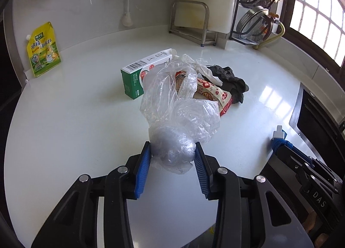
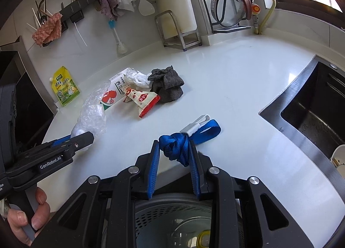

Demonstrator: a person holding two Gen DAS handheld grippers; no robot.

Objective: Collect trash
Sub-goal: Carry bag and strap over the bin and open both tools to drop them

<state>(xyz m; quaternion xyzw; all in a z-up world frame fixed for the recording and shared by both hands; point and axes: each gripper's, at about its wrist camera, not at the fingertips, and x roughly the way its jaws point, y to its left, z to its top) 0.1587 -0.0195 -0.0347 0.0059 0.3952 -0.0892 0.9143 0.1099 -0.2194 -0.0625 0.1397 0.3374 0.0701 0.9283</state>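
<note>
My left gripper [image 1: 172, 150] is shut on a crumpled clear plastic bag [image 1: 179, 105] near the white counter's front edge; the bag trails back toward the trash pile. It also shows in the right wrist view [image 2: 92, 116]. My right gripper [image 2: 174, 148] is shut on a knotted blue strap [image 2: 176, 144] with a white clip [image 2: 194, 127]. The pile behind holds a green-and-white carton [image 1: 140, 73], a red-and-beige snack wrapper [image 1: 215, 94], white crumpled plastic [image 2: 138, 78] and a dark grey cloth [image 1: 230, 79].
A yellow seasoning pouch [image 1: 43, 50] leans on the wall at left. A metal stand [image 1: 192, 23] and a rack of lids [image 1: 261, 4] stand at the back. A sink [image 2: 312, 109] lies at right. A perforated bin [image 2: 172, 222] sits below my right gripper.
</note>
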